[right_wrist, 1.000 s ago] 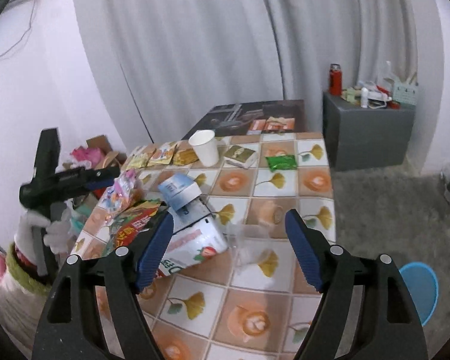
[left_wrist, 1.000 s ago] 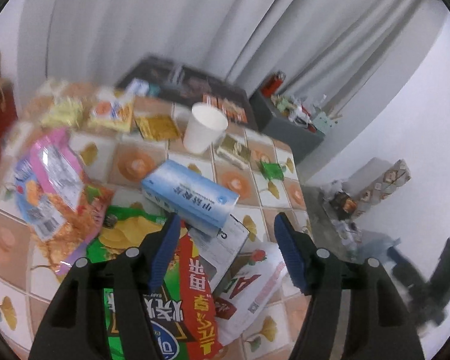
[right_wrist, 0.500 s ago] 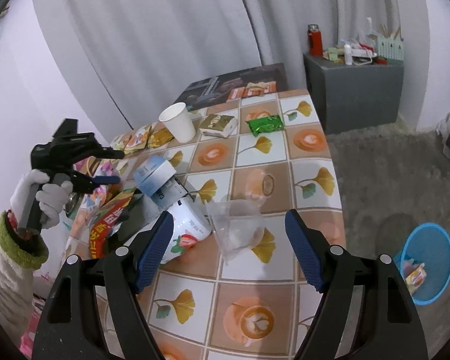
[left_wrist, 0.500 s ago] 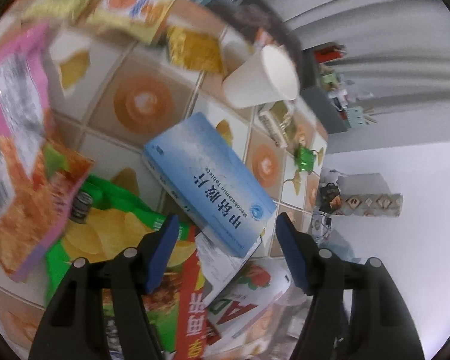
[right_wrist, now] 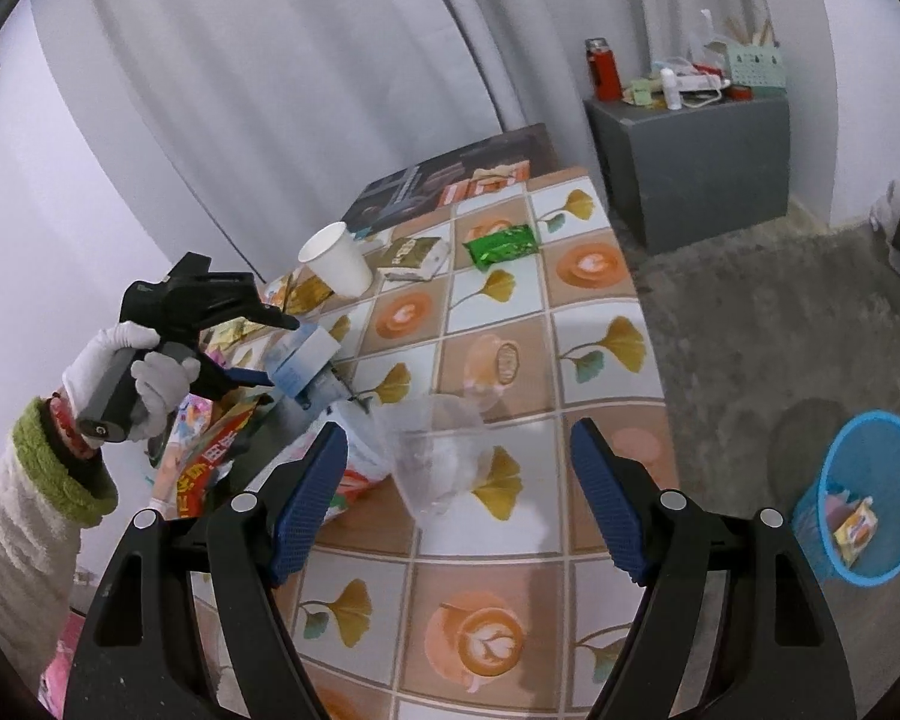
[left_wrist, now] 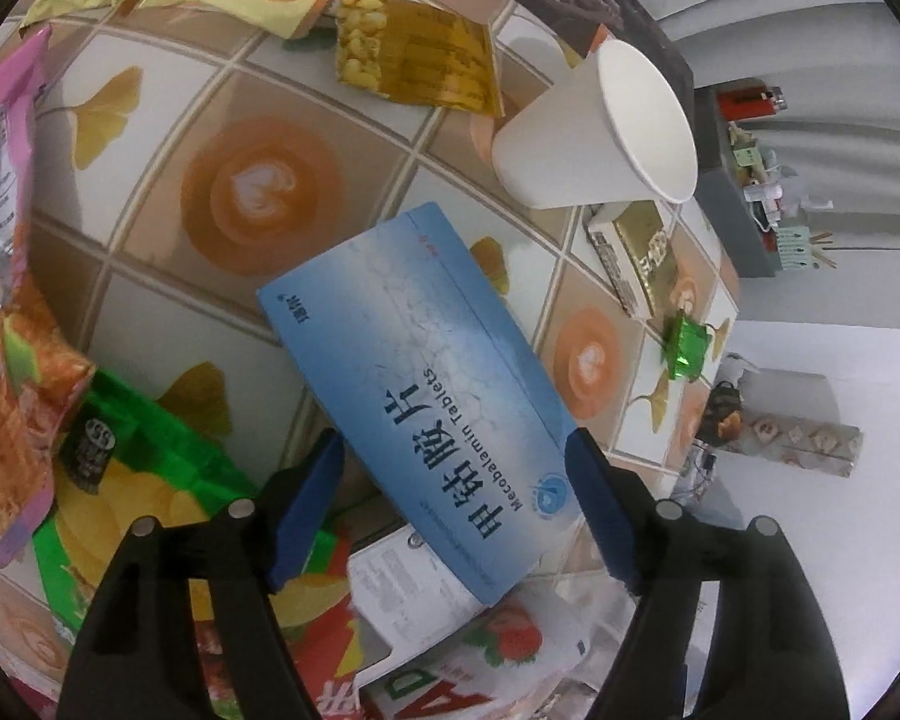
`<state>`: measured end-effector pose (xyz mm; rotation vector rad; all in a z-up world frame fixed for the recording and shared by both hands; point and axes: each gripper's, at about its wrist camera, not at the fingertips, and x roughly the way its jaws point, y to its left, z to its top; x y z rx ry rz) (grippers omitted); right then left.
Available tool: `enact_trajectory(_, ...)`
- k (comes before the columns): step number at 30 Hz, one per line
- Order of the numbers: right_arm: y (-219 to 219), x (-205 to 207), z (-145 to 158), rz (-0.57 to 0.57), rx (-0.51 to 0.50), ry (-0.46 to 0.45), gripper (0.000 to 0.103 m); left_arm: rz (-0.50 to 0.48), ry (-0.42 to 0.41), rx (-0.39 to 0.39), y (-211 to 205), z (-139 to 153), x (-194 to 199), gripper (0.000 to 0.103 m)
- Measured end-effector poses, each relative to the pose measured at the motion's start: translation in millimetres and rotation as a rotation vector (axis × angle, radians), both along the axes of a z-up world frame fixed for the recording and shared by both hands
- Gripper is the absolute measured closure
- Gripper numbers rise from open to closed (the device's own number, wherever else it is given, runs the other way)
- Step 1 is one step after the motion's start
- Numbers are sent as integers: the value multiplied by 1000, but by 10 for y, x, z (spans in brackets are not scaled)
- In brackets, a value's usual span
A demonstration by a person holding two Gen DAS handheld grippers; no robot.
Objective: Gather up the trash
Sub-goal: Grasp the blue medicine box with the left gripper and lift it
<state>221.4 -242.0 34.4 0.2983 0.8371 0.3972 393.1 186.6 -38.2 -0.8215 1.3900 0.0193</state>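
Note:
A blue tablet box (left_wrist: 426, 396) lies slanted on top of a litter pile on the tiled table (left_wrist: 150, 252). My left gripper (left_wrist: 456, 504) points steeply down over it. Its jaws are opening and straddle the box's near end; the pads do not press it. In the right wrist view the same gripper (right_wrist: 282, 354) is held by a gloved hand (right_wrist: 150, 372) at the box (right_wrist: 306, 357). My right gripper (right_wrist: 459, 480) is open and empty above a clear plastic cup (right_wrist: 444, 456) lying on the table.
A white paper cup (left_wrist: 600, 132) (right_wrist: 336, 261) stands behind the box, with a gold packet (left_wrist: 414, 60), a small gold box (right_wrist: 414, 258) and a green wrapper (right_wrist: 501, 246) nearby. Snack bags (left_wrist: 120, 480) crowd the left. A blue bin (right_wrist: 864, 498) holding wrappers stands on the floor at the right.
My left gripper dropped and rolled toward the blue box, which now sits between its wider-spread fingers. My right gripper sank toward the clear cup, and the blue bin came into view.

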Motion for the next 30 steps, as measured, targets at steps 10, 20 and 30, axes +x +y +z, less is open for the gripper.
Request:
enact_trajectory(10,-113,-10,-85,-9,39,14,30,65,-9,21,-23,-114,66,22)
enact_trajectory(20,-165,0,-126,-18,60,26,30,80,-118,-13,19,-47,-34,52)
enact_trajectory(30,-146,2,-131,-19,59,29,30,16,-200,18,-170,97,-71,65)
